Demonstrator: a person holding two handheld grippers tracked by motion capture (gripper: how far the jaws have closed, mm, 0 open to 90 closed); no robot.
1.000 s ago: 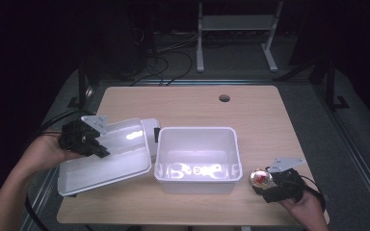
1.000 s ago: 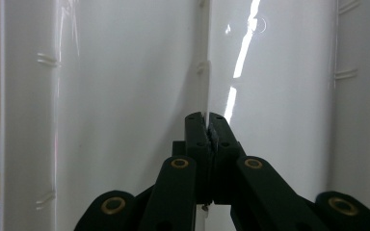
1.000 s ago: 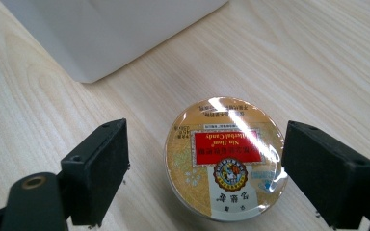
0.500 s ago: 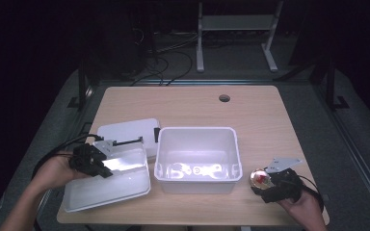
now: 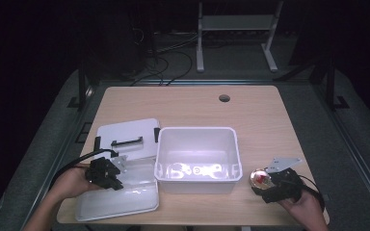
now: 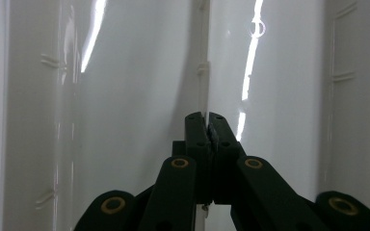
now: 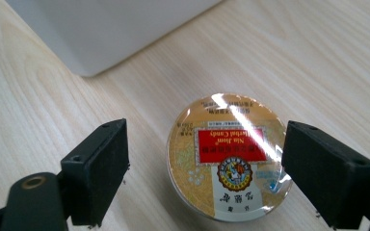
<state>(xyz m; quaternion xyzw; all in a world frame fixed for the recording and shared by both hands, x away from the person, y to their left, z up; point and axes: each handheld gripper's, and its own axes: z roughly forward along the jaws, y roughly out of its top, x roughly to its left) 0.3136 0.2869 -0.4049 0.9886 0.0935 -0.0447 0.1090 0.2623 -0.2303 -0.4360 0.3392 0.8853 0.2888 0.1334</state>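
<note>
My left gripper [image 5: 112, 177] is shut on a thin raised rib of a glossy white lid [image 5: 125, 202], which lies low over the table's front left corner. In the left gripper view the jaws [image 6: 206, 118] meet on that rib, with the lid [image 6: 125, 96] behind them. At the front right, my right gripper [image 5: 270, 185] stands open around a round gold candy tin [image 5: 260, 178] with a red label. The tin [image 7: 229, 154] lies flat on the wood between the two pads [image 7: 101, 168], which stand apart from it on both sides.
A white open bin [image 5: 196, 130] stands mid-table between the two hands; its corner [image 7: 115, 29] is just beyond the tin. A second white lid with a black handle [image 5: 125, 132] lies behind the held lid. A cable hole [image 5: 224, 98] is at the back.
My left gripper has come down and toward the table's front left with the lid, which went from tilted up to nearly flat, uncovering the handled lid behind. The right gripper has not moved.
</note>
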